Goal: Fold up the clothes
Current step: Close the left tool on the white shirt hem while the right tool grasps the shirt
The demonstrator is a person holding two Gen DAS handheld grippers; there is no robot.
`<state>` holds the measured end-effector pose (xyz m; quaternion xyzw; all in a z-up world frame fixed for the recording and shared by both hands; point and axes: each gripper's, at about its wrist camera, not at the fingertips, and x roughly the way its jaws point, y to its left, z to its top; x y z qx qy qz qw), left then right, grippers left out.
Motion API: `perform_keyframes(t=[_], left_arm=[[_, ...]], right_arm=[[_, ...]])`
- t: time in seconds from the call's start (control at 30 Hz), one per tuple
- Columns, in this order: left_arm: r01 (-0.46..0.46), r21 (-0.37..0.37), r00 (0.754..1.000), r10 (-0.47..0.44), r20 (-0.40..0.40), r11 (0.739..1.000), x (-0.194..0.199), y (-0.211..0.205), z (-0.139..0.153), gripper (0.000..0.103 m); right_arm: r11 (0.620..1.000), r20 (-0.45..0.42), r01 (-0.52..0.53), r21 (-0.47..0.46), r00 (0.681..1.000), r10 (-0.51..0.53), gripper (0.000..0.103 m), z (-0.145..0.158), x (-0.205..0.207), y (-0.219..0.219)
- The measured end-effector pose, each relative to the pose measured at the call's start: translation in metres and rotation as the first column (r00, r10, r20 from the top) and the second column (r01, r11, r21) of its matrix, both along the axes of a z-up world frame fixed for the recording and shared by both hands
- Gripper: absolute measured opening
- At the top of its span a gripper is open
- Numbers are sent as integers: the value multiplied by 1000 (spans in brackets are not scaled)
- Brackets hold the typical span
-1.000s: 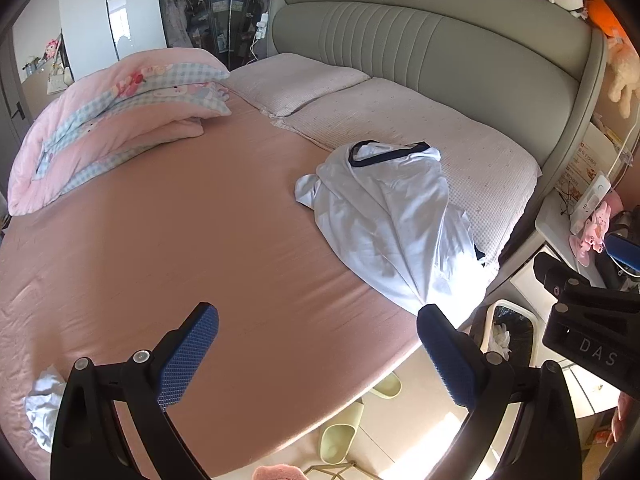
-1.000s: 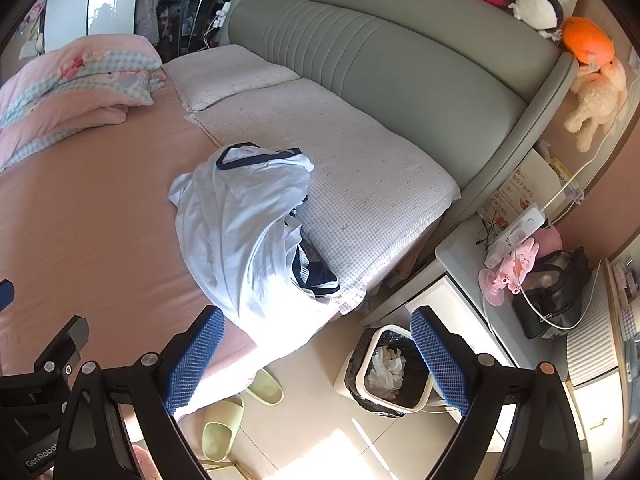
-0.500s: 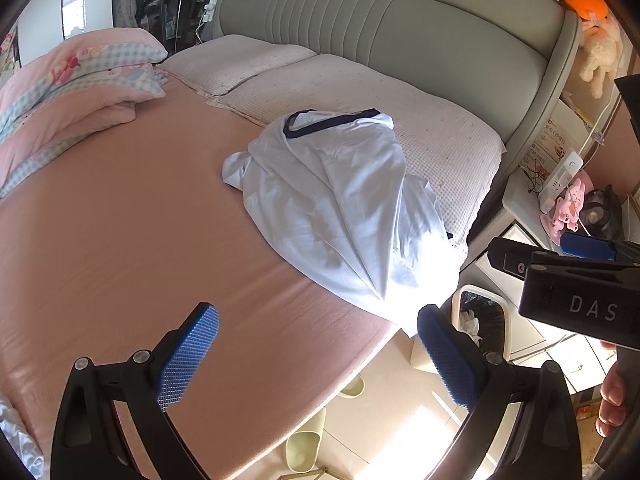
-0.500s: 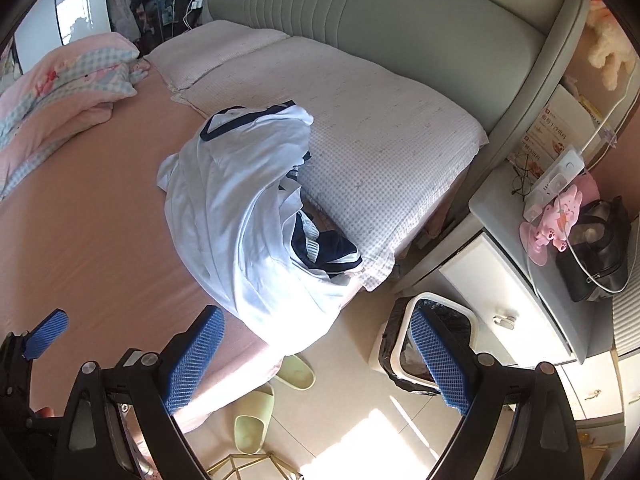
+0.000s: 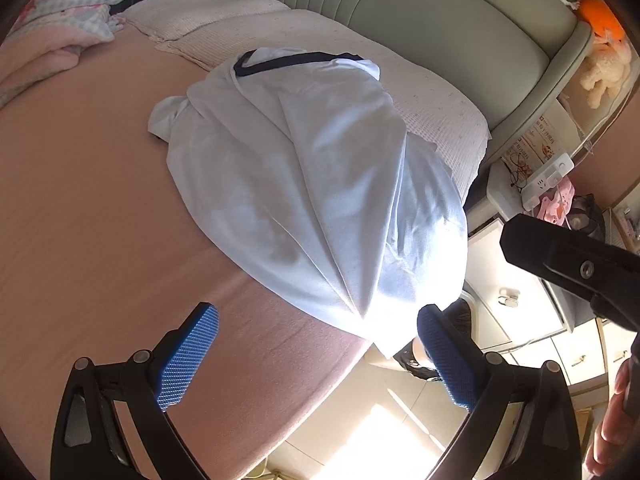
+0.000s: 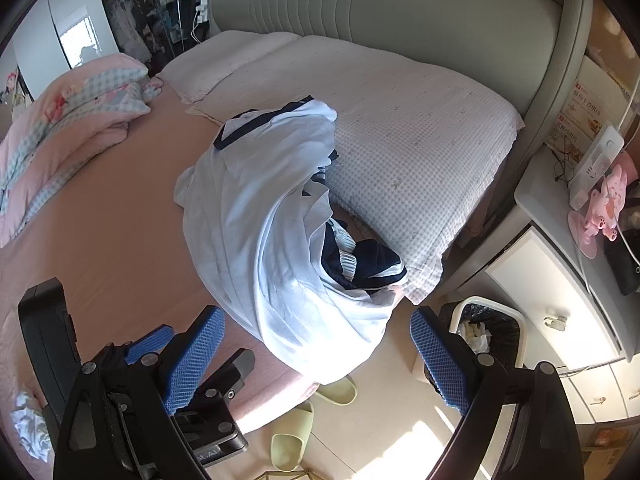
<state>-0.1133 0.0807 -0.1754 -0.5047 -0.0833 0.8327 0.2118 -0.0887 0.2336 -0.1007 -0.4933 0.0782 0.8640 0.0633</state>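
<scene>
A white shirt with navy collar trim (image 5: pixel 304 184) lies crumpled on the pink bed (image 5: pixel 92 216), its hem hanging over the bed's near edge. In the right wrist view the same shirt (image 6: pixel 272 224) covers a navy striped garment (image 6: pixel 360 260) beside the pillow. My left gripper (image 5: pixel 318 354) is open just in front of the shirt's hanging hem, holding nothing. My right gripper (image 6: pixel 316 358) is open too, hovering above the bed edge near the hem. The left gripper's body (image 6: pixel 168 384) shows at the lower left of the right wrist view.
A folded pink quilt (image 6: pixel 60 128) sits at the bed's far left. Two pillows (image 6: pixel 400 136) lie against the grey-green headboard (image 6: pixel 400 4). A white nightstand (image 6: pixel 560 280), a bin (image 6: pixel 488 328) and green slippers (image 6: pixel 292 436) stand on the floor to the right.
Both grippers have moved closer to the white shirt and the bed edge; the shirt now fills much more of each view. Both remain open. The shirt has not moved.
</scene>
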Motion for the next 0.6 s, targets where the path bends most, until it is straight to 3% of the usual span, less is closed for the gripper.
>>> perform_keyframes(t=[0.07, 0.2, 0.5, 0.6], left_arm=[[-1, 28, 1000, 0, 9, 1000, -5, 1, -5, 101], [2, 7, 998, -2, -56, 1000, -12, 7, -6, 101], [21, -35, 989, -26, -146, 999, -23, 11, -11, 101], [34, -64, 985, -44, -168, 997, -26, 18, -15, 101]], right_arm=[[999, -30, -21, -35, 999, 20, 90, -3, -2, -2], [995, -68, -59, -75, 996, 54, 80, -9, -12, -8], [990, -77, -50, -132, 996, 40, 75, -18, -31, 1], [975, -89, -46, -215, 996, 27, 63, -21, -37, 11]])
